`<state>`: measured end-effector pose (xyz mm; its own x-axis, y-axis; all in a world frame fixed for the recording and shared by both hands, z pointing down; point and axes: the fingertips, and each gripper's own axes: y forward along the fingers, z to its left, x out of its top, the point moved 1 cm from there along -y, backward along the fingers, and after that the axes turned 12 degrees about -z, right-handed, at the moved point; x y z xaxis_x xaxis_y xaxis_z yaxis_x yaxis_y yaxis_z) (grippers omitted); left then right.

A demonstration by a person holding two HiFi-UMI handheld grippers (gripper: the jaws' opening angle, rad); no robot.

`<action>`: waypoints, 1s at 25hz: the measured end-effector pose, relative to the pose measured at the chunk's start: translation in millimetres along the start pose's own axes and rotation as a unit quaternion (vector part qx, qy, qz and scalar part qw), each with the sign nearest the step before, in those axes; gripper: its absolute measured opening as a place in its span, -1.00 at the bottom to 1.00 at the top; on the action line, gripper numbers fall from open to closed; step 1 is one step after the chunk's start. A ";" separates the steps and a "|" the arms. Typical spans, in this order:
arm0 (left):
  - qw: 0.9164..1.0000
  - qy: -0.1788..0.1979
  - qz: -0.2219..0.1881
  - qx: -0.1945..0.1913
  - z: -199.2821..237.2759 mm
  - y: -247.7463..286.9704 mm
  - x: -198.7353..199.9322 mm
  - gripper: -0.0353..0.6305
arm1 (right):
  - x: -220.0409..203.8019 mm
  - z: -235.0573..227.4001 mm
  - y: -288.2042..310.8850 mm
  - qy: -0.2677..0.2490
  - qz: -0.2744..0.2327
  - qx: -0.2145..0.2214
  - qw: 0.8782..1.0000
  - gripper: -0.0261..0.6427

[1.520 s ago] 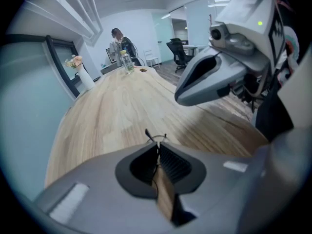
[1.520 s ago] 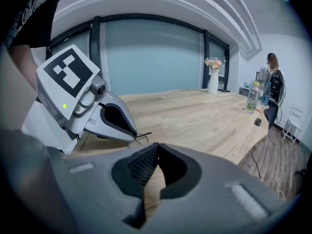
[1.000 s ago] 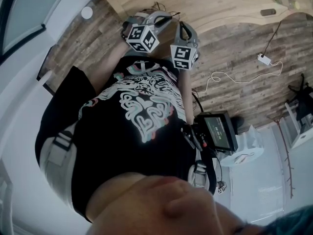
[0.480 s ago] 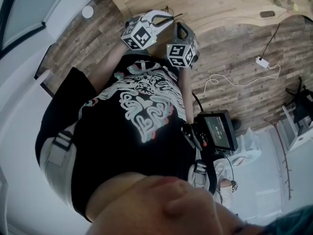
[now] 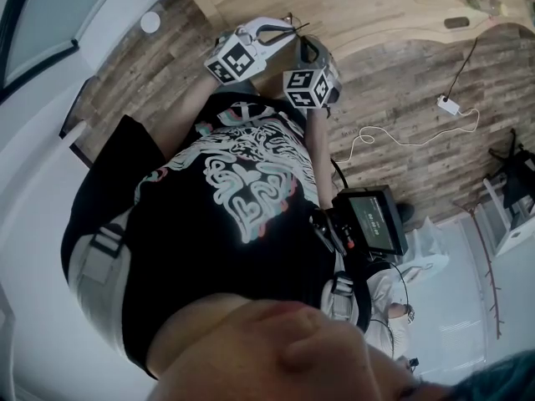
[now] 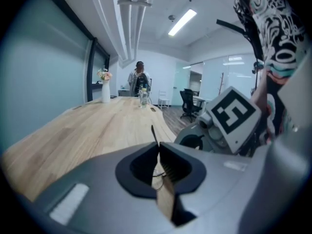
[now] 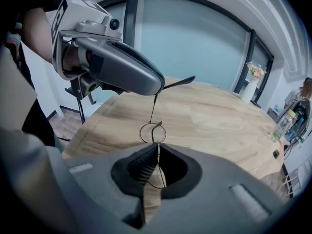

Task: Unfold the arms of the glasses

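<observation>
The wire-rimmed glasses (image 7: 153, 123) hang between my two grippers above the near edge of the wooden table (image 7: 219, 126). My right gripper (image 7: 157, 152) is shut on a round lens rim, with the other lens just past the jaws. My left gripper (image 7: 157, 88) sits higher, shut on a thin dark arm (image 7: 153, 108) whose black tip (image 7: 185, 81) pokes out sideways. In the left gripper view the arm's end (image 6: 154, 133) sticks up from the shut left gripper (image 6: 158, 154). In the head view the left gripper (image 5: 284, 32) and right gripper (image 5: 305, 47) meet in front of my chest.
Far down the table (image 6: 97, 126) stand a white vase of flowers (image 6: 105, 92) and a bottle (image 6: 143, 97), with a person (image 6: 139, 79) and office chairs (image 6: 187, 101) behind. A white adapter with its cable (image 5: 451, 101) lies on the plank floor.
The left gripper has risen and rolled, with the arm still in its jaws. The right gripper has shifted slightly toward the table and also rolled. Both stay shut.
</observation>
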<state>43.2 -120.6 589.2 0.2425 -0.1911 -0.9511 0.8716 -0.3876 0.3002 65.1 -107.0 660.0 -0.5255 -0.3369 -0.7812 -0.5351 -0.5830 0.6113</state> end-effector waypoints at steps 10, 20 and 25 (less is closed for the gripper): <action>1.000 -0.003 0.004 -0.021 1.3 -3.8 -1.2 -0.88 | 0.9 8.6 16.4 -0.055 0.031 0.032 0.997 -0.73; 1.000 -0.001 0.008 -0.027 6.2 -1.1 -0.7 -0.88 | 2.8 11.6 22.2 -0.083 0.044 0.043 0.995 -0.86; 1.000 -0.003 0.008 -0.020 10.5 -2.7 1.0 -0.88 | 3.7 12.0 21.2 -0.093 0.047 0.047 0.993 -0.92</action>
<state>36.6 -129.3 588.2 0.2543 -0.2032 -0.9455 0.8838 -0.3482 0.3125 43.8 -111.7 671.6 -0.6849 -0.2383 -0.6885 -0.5330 -0.4805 0.6965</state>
